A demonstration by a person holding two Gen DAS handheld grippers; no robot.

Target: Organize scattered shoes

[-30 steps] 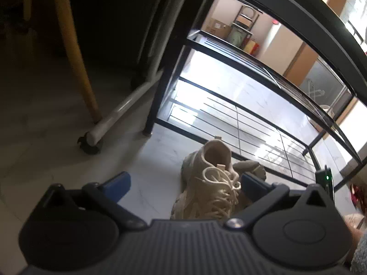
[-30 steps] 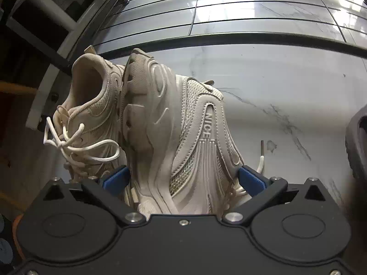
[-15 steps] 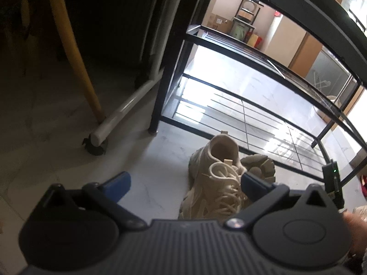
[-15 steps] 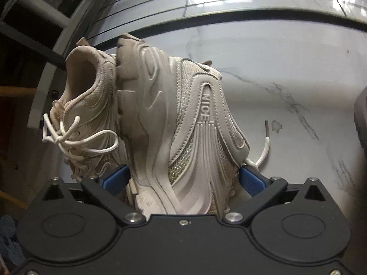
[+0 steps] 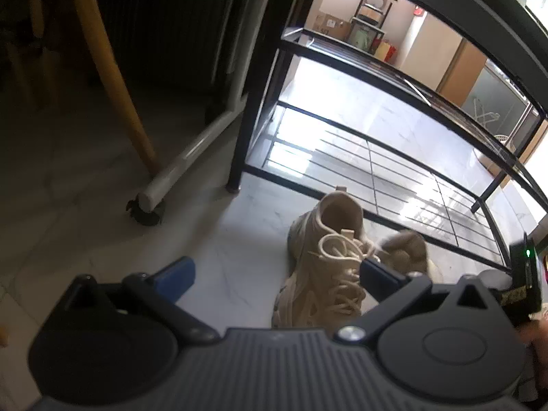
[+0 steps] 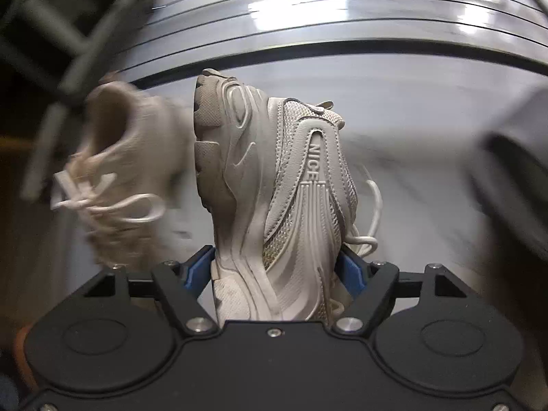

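Right wrist view shows the held sneaker point(image 6: 274, 205) clamped between the blue pads point(image 6: 197, 267) of the right gripper point(image 6: 277, 269). It lies on its side, sole toward the left and mesh upper with the word NICE toward the right. Its long axis runs straight forward along the fingers, pointing at the lowest shelf point(image 6: 342, 27) of the black shoe rack, which is just ahead. I judge the coming move turns on this: the shoe must go forward and be turned sole-down before it can rest on the bars.

The second sneaker point(image 6: 126, 171), its pair, stands to the left of the held one, near but much blurred, so I cannot tell if they touch. In the left wrist view this second sneaker point(image 5: 328, 263) stands upright on the marble floor point(image 5: 239, 246), heel opening toward the rack point(image 5: 376, 167), just before the left gripper point(image 5: 274, 274). This gripper is wide apart and grips nothing, and it is the nearer one for that shoe.

Around: a white tube leg with a caster point(image 5: 147, 209) and a wooden leg point(image 5: 113, 78) at the left, well apart. The front rail of the shelf may catch the toe.
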